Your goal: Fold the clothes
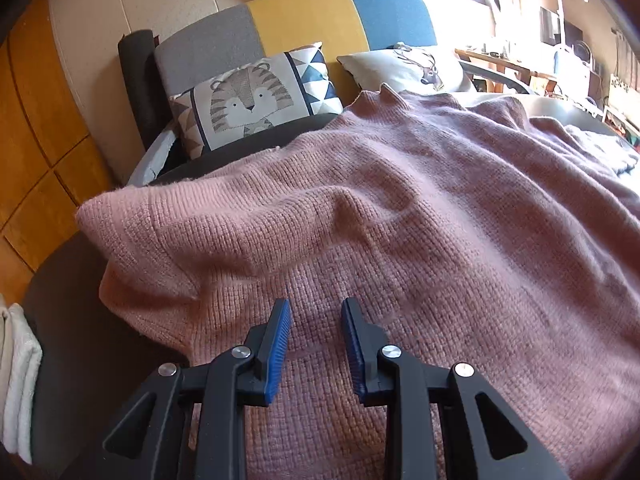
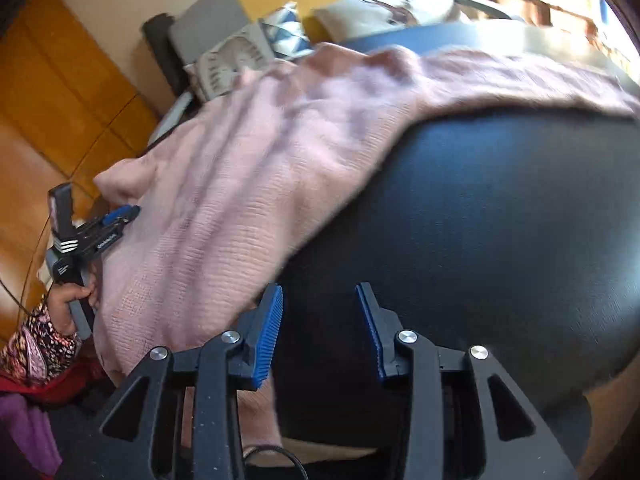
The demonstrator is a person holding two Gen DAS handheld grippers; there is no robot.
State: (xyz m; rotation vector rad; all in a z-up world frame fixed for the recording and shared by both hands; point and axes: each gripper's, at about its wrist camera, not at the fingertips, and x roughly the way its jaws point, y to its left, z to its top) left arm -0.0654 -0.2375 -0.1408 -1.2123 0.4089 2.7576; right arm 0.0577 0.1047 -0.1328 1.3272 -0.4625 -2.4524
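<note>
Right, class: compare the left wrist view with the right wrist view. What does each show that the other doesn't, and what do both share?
Only the left wrist view: a stack of folded white cloth at the left edge and a cluttered desk by the window.

Only the right wrist view: the person's hand holding the left gripper, a patterned sleeve, and a wide bare stretch of the dark surface.

Both: the pink knitted sweater spread out, the tiger cushion, and the grey, yellow and blue backrest.

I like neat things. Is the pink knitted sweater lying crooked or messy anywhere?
Yes. The pink knitted sweater lies rumpled on the dark round table, with a raised fold at its left side, and it covers only part of the table.
</note>
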